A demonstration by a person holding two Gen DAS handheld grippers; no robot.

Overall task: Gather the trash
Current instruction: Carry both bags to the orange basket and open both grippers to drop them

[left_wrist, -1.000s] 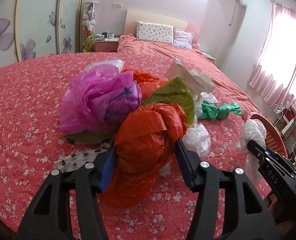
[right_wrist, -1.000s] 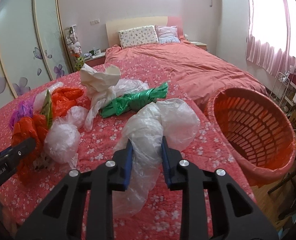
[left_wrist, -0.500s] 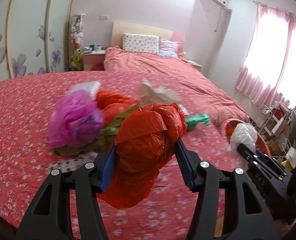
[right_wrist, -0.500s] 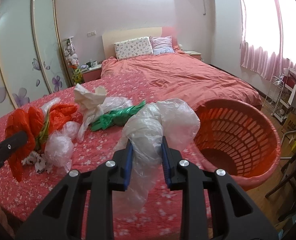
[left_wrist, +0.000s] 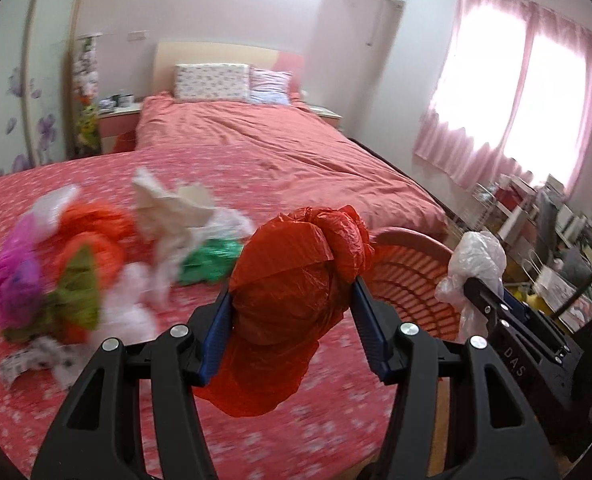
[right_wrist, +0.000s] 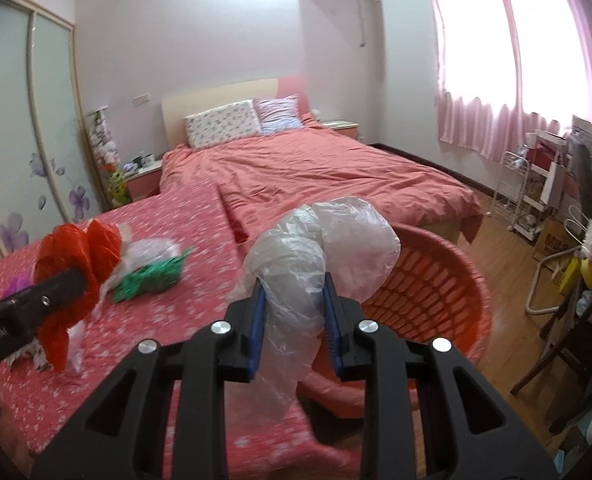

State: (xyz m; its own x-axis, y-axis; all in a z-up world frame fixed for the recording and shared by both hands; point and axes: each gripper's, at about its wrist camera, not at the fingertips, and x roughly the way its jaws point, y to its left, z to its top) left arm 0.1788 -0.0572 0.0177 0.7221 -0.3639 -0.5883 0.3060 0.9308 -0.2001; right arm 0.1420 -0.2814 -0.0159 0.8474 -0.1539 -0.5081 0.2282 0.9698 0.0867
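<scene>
My left gripper (left_wrist: 290, 300) is shut on a crumpled red plastic bag (left_wrist: 296, 280), held above the flowered bedspread; that bag also shows in the right wrist view (right_wrist: 76, 264). My right gripper (right_wrist: 294, 300) is shut on a clear plastic bag (right_wrist: 316, 240), held over the near rim of the orange laundry basket (right_wrist: 436, 280). In the left wrist view the basket (left_wrist: 408, 276) lies just behind the red bag, with the clear bag (left_wrist: 476, 264) at its right. More trash stays on the bed: a green bag (left_wrist: 208, 260), white paper (left_wrist: 172, 208), a purple bag (left_wrist: 14, 276).
The flowered bedspread (left_wrist: 116, 168) ends at a near edge, with wooden floor (right_wrist: 508, 256) to the right. A wire rack (right_wrist: 524, 188) and cluttered shelves stand by the pink curtains. A second made bed (right_wrist: 316, 168) lies beyond.
Both grippers have risen and swung right towards the basket, each keeping its bag. The trash pile has slid to the left of both views.
</scene>
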